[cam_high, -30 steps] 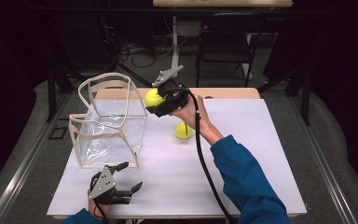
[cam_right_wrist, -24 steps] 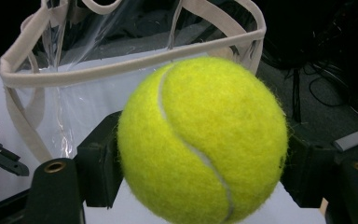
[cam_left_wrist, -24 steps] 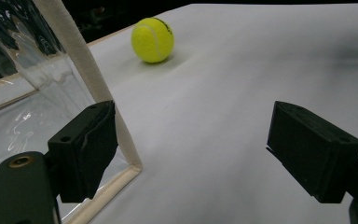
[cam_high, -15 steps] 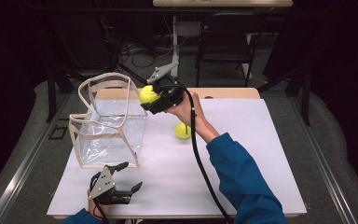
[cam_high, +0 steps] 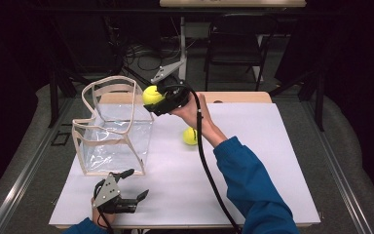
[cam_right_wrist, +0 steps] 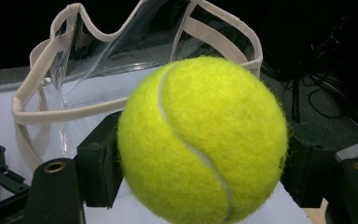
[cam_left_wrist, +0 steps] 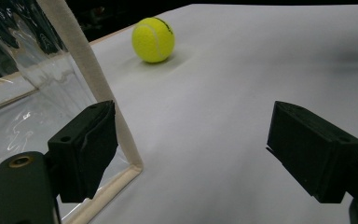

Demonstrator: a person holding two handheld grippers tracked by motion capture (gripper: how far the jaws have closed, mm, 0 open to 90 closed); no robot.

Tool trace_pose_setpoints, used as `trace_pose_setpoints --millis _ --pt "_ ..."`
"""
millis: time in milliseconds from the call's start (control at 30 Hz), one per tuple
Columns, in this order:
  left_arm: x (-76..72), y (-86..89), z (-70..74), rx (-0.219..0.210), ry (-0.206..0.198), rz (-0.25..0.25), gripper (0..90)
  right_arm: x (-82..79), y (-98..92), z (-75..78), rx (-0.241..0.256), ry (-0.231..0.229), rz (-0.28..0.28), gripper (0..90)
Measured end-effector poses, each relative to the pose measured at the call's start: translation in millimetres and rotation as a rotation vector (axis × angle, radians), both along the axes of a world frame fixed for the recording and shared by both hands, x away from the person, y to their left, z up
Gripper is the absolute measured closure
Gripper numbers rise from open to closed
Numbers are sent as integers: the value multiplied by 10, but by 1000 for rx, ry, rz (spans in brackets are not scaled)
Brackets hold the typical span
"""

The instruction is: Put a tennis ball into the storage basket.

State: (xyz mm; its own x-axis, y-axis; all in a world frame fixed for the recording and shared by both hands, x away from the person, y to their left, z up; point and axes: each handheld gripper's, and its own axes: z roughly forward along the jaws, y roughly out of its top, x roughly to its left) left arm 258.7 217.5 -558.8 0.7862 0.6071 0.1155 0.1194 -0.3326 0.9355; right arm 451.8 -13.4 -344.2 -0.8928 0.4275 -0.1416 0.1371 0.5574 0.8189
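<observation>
At upper centre of the high view: right gripper (cam_high: pixel 157 99), jaws clamped on tennis ball (cam_high: pixel 151 94), best carried fully over clear bag (cam_high: pixel 113 127) rim before release; left gripper (cam_high: pixel 132 184), jaws wide, empty.

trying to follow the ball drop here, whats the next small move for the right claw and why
Probably carry the right claw a little further left, over the open top of the clear bag, then let go. It is shut on a tennis ball held beside the bag's rim, not yet above the opening. A second ball lies on the table.
</observation>
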Motion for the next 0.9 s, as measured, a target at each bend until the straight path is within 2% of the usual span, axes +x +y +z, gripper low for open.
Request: trace_pose_setpoints --millis 900 --pt "1 5 1 -3 1 -1 160 -5 173 113 22 -26 15 263"
